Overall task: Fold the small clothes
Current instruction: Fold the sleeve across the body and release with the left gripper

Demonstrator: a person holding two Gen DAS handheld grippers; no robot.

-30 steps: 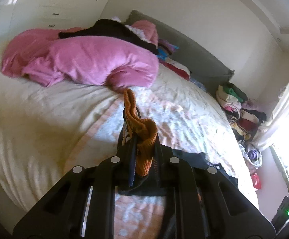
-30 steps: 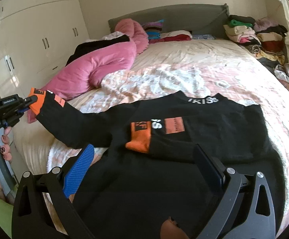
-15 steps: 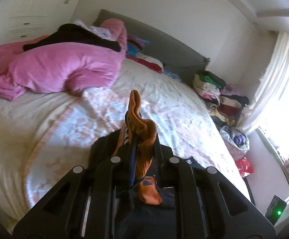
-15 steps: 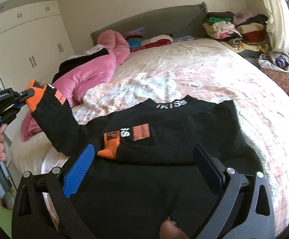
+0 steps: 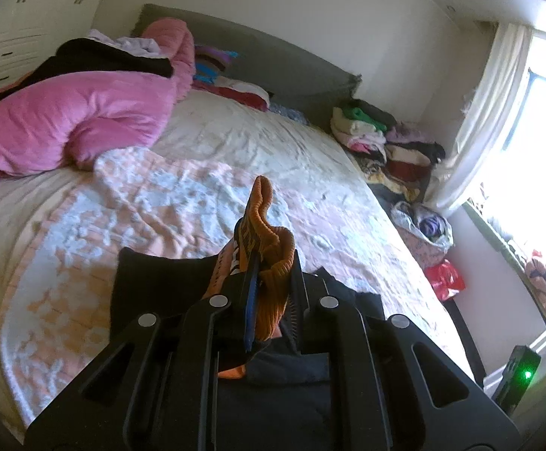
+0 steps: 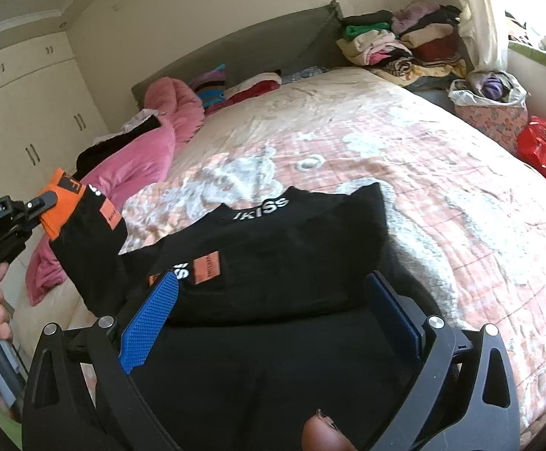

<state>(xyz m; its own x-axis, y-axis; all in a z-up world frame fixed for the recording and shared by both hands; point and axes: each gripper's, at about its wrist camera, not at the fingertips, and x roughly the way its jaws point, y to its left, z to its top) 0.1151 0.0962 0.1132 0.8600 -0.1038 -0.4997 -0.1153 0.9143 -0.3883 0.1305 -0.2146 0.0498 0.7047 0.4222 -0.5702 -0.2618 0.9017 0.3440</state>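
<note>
While left gripper [image 5: 257,282] pinches the orange cuff [image 5: 269,248] — right gripper [image 6: 269,308] spread, empty — sleeve [image 6: 85,259] at nine o'clock could drag the sweater [image 6: 273,248] askew.

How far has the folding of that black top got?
One sleeve already lies folded across the black top on the bed. The left gripper is shut on the other sleeve's orange cuff, lifted off the bed. The right gripper hovers open. The body isn't folded yet.

Black sweater [image 6: 273,248] with orange cuff [image 5: 269,263], pink duvet [image 5: 66,124], peach floral bedspread [image 6: 442,188], blue tool pads [image 6: 148,319]
</note>
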